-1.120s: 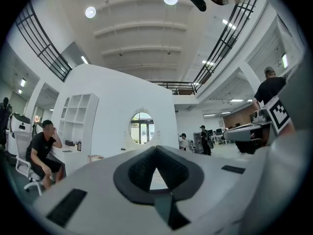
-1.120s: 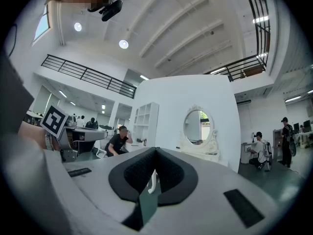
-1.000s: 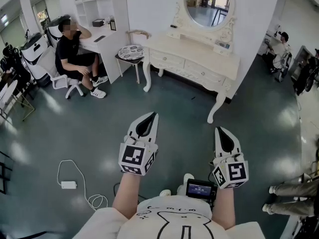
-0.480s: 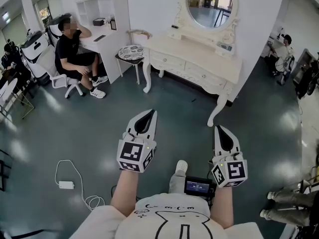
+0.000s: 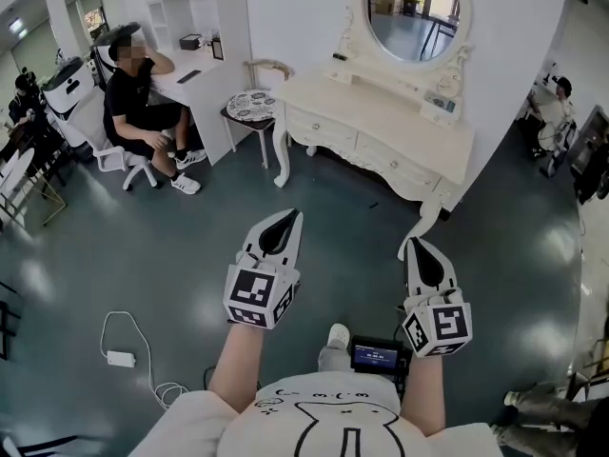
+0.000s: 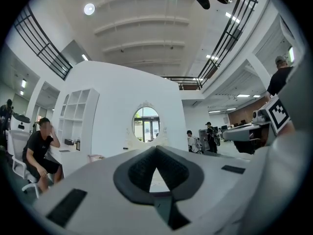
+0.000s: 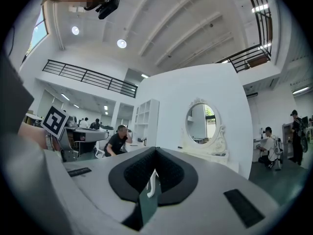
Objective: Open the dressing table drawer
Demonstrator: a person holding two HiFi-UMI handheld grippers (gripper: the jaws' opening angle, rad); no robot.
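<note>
Currently no part of the task looks done. Drawers [image 5: 322, 128] in the front of the dressing table [image 5: 376, 103]: both fronts flush with the frame, shut, nothing touching them. The table stands against the white wall [image 5: 304, 8], with a round mirror [image 5: 416, 12] rising from its back edge and a small round stool [image 5: 249, 103] just beside its left end. Left to do, by judgement: close the whole gap to the table, get a jaw onto a drawer pull, draw the drawer out. The pulls are too small to make out.

Left gripper [image 5: 288, 219]: well short of the table, over bare floor [image 5: 143, 255] in front of it, pointing level toward the table's left half. Jaws closed tip to tip, nothing between them.

Right gripper [image 5: 416, 246]: also well short of the table, just below its right front leg [image 5: 425, 215] in the head view, pointing level at the table. Jaws closed, empty.

Both grippers are held forward side by side, apart from each other. A seated person [image 5: 143, 103] is well to the left of the table, uninvolved.
</note>
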